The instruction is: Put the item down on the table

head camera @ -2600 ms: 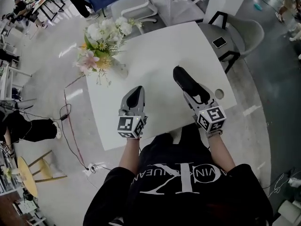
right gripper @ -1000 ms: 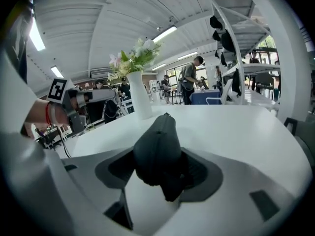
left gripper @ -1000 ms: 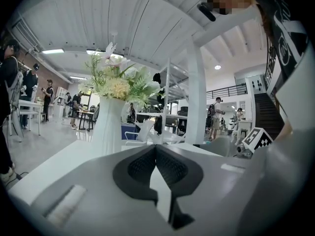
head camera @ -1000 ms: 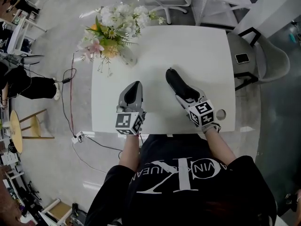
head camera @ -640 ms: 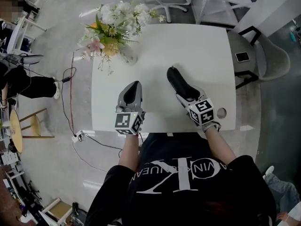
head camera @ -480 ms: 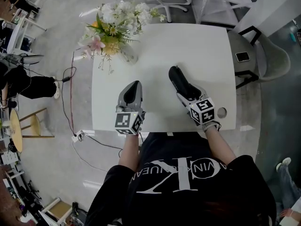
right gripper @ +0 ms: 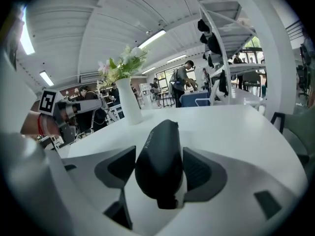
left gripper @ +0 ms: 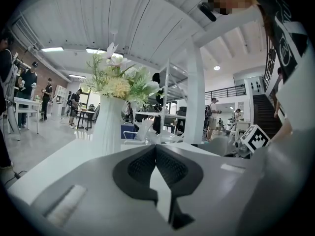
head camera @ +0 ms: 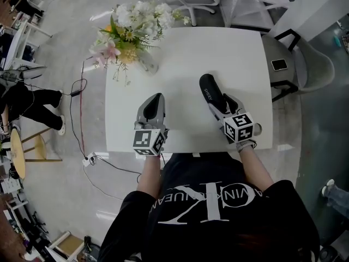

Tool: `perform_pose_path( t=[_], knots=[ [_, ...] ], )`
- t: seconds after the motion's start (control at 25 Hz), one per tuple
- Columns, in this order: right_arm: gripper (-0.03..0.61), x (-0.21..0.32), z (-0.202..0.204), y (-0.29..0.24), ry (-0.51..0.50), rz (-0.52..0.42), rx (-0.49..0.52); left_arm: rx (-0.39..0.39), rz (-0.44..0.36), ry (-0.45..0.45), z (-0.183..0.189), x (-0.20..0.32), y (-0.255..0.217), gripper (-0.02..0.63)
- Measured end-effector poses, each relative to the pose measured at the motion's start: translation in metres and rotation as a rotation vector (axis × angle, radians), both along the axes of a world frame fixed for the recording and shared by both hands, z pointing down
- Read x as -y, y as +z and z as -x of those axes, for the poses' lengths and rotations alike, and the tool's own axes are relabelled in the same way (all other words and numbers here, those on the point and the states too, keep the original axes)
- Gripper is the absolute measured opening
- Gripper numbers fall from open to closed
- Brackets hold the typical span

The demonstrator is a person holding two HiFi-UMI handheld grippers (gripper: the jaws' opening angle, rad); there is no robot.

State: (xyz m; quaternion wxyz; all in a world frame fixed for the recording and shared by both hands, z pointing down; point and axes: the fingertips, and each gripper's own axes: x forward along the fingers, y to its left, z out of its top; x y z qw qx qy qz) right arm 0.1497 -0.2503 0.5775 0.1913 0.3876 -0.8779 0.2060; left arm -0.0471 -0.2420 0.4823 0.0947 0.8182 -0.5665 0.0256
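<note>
1 white table (head camera: 229, 53). 1 vase w/ flowers (head camera: 143, 59) at its far-left corner. 2 grippers: left gripper (head camera: 154, 102) clenched, jaw tips meeting, nothing betw. them; right gripper (head camera: 222, 107) clamped on the item. 1 item (head camera: 209, 89): black oblong case, matte, rounded ends, small pale lettering along one side. It sticks fwd from the jaws over the table's mid-right; can't tell if it touches.

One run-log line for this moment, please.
left gripper: jaws shut, empty | right gripper: jaws shut on black case | black case low over white table, contact unclear | vase of flowers at far-left corner
</note>
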Motion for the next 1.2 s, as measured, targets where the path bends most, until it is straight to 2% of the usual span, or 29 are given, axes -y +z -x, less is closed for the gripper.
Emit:
perform_pose_path(
  t=[0.64, 0.88, 0.96, 1.12, 1.2],
  knots=[
    [0.271, 0.019, -0.028, -0.020, 0.107, -0.037, 0.046, 0.000, -0.012, 0.030, -0.008, 0.010, -0.004, 0.012],
    [0.267, 0.030, -0.038, -0.038, 0.145, -0.100, 0.065, -0.010, -0.024, 0.036, -0.009, 0.014, -0.007, 0.012],
    [0.221, 0.033, -0.040, -0.047, 0.153, -0.127, 0.067, -0.010, -0.028, 0.037, -0.010, 0.015, -0.009, 0.012],
    [0.079, 0.037, -0.045, -0.065, 0.166, -0.179, 0.073, -0.010, -0.040, 0.042, -0.011, 0.017, -0.012, 0.012],
    [0.058, 0.039, -0.045, -0.073, 0.161, -0.202, 0.078, -0.011, -0.047, 0.044, -0.011, 0.018, -0.015, 0.012]
  ],
)
